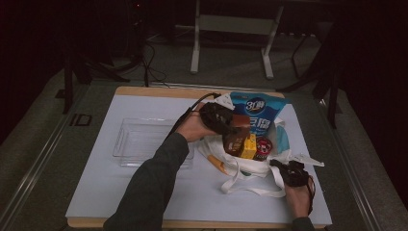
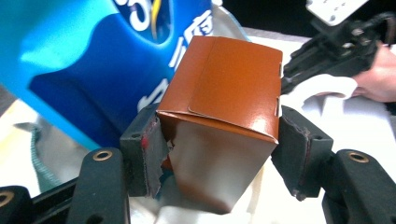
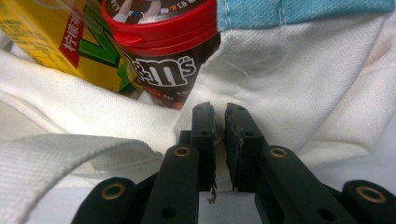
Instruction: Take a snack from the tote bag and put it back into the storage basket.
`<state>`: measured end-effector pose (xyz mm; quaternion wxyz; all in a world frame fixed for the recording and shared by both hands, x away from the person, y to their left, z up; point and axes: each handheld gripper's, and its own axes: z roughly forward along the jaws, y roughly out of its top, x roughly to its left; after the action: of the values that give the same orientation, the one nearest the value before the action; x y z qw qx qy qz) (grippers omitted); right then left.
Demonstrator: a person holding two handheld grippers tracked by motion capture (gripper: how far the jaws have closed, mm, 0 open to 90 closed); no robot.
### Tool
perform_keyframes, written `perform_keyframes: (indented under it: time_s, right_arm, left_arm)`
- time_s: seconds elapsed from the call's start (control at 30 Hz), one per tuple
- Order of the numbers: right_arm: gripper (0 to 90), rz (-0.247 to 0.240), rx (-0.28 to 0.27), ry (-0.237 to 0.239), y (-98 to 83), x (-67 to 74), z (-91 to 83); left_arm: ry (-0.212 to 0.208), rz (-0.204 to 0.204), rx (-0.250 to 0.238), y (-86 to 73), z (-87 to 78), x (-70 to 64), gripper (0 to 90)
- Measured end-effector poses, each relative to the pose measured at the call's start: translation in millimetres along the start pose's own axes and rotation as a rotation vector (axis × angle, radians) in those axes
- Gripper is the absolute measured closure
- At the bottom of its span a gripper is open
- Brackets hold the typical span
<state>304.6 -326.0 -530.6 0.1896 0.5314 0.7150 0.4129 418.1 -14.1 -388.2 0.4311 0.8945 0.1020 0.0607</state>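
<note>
My left gripper (image 1: 230, 126) holds a glossy orange-brown carton (image 1: 238, 131) tilted over the open mouth of a white cloth bag (image 1: 250, 166). In the left gripper view both pads press the carton's (image 2: 224, 88) sides, and its left side is dented. Standing in the bag are a blue pouch (image 1: 257, 113), a yellow drink carton (image 1: 248, 147) and a red-lidded M&M's tub (image 1: 263, 147). My right gripper (image 1: 281, 166) is at the bag's near right rim. Its jaws (image 3: 219, 112) are pinched on the white cloth (image 3: 303, 84), just below the tub (image 3: 163, 51).
A clear plastic tray (image 1: 139, 142) lies left of the bag under the left forearm. The bag's straps (image 1: 250, 190) trail toward the front edge. A white sheet (image 1: 96, 192) covers the wooden board. A metal frame (image 1: 231, 24) stands on the floor behind.
</note>
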Motion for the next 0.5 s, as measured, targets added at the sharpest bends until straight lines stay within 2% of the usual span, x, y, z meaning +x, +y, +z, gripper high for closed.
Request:
perform_keyframes:
  time_s: [0.07,0.17,0.3,0.5]
  right_arm:
    - [82.3,0.0,0.0,0.0,-0.1,-0.1,0.0]
    - [82.3,0.001,-0.001,0.001,-0.1,-0.2,0.0]
    - [82.3,0.001,-0.001,0.004,-0.1,-0.5,-0.1]
    - [82.3,0.002,-0.001,0.009,-0.3,-1.0,-0.2]
  left_arm:
    - [-0.003,0.005,-0.008,-0.4,0.7,-0.1,39.0]
    - [-0.011,-0.014,-0.017,-1.5,2.6,3.7,36.7]
    - [-0.014,-0.037,-0.021,-1.9,7.5,8.7,28.0]
    - [-0.022,-0.031,-0.018,3.4,17.7,7.5,27.4]
